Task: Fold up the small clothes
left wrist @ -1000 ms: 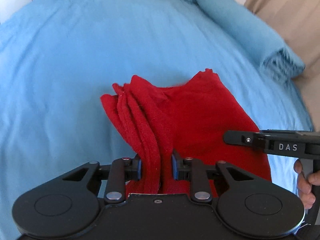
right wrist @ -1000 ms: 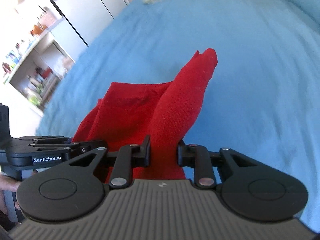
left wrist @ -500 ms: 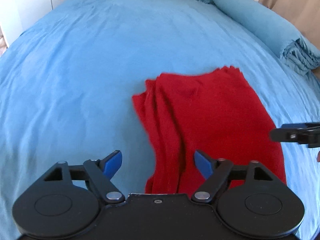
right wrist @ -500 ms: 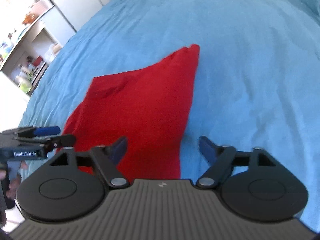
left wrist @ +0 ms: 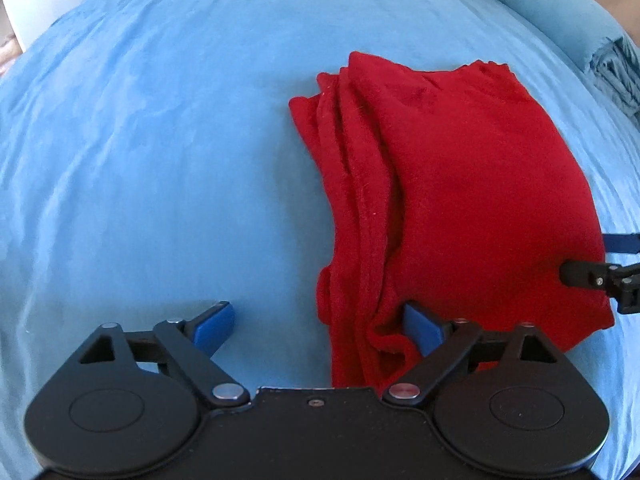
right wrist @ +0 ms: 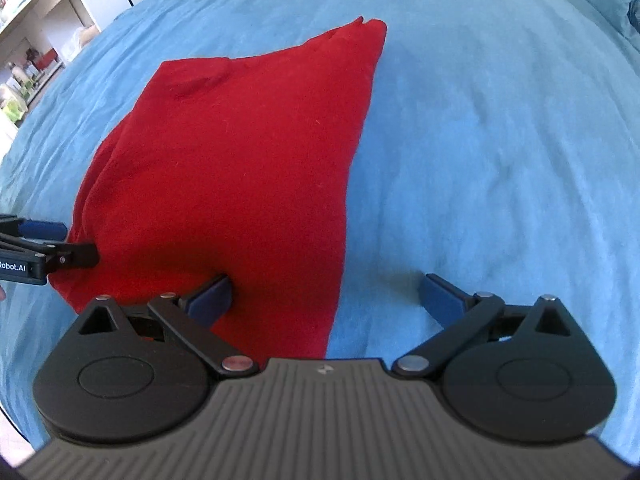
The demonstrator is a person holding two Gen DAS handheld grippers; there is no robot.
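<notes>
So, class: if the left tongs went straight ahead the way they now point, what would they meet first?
Probably the red cloth. The left tongs are open, and the cloth's layered left edge lies between their tips and ahead, flat on the blue bedcover. Height above the fabric is unclear.

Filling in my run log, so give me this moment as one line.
task: fold small clothes | left tongs: open | right tongs: open | red garment: folded, flat on blue bedsheet, unheld

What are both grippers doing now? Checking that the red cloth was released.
Left gripper: open, holding nothing.
Right gripper: open, holding nothing; red cloth lies on the bed.
</notes>
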